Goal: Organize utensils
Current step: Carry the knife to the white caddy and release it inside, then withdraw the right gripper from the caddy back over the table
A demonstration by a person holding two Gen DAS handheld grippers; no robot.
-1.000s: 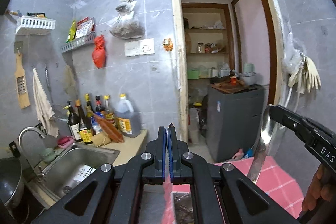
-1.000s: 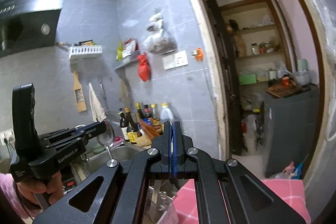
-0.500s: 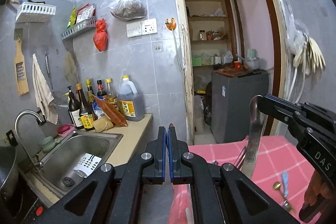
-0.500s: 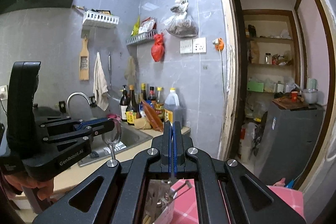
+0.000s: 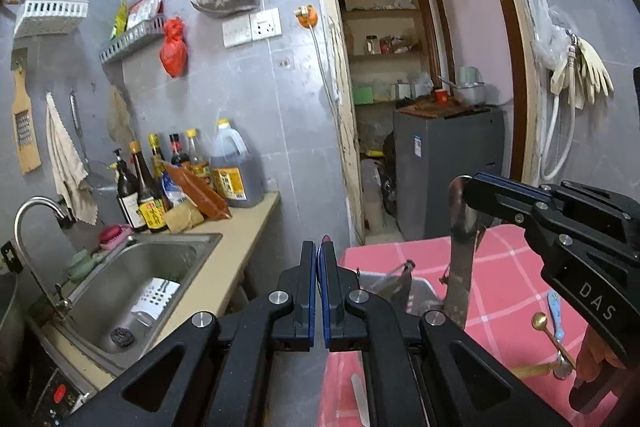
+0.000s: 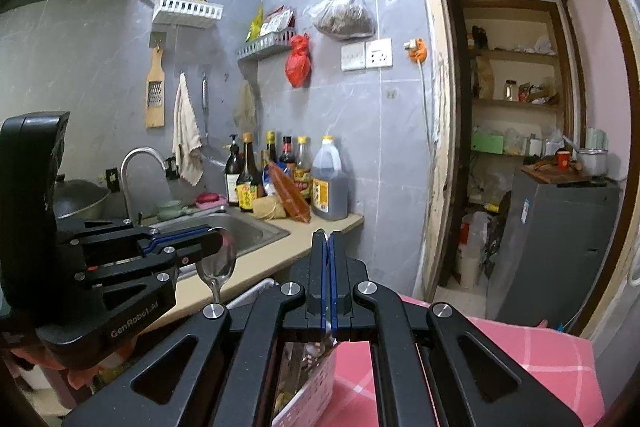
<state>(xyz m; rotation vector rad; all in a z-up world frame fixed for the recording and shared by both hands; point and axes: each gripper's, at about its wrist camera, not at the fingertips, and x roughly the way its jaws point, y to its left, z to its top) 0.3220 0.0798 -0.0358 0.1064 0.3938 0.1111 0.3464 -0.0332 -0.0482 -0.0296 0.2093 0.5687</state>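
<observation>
My left gripper (image 5: 319, 247) is shut. The right wrist view shows it (image 6: 216, 238) pinching the bowl of a metal spoon (image 6: 218, 263), whose handle hangs down. My right gripper (image 6: 329, 238) is also shut; in the left wrist view it (image 5: 466, 187) clamps the top of a long flat metal utensil (image 5: 458, 259). That utensil hangs down beside a white perforated basket (image 5: 420, 291) (image 6: 312, 387) holding several utensils. The basket stands on a pink checked tablecloth (image 5: 504, 279). A small gold spoon (image 5: 546, 327) and a blue-handled utensil (image 5: 555, 309) lie on the cloth at the right.
A steel sink (image 5: 132, 283) with a tap (image 5: 36, 211) is at the left. Sauce bottles (image 5: 192, 179) stand on the beige counter (image 5: 240, 239). A doorway opens onto a grey cabinet (image 5: 444, 163). Rubber gloves (image 5: 580, 75) hang on the right wall.
Both grippers have sunk, each still holding its utensil. The pink table, the basket and the small utensils on the cloth have come into view.
</observation>
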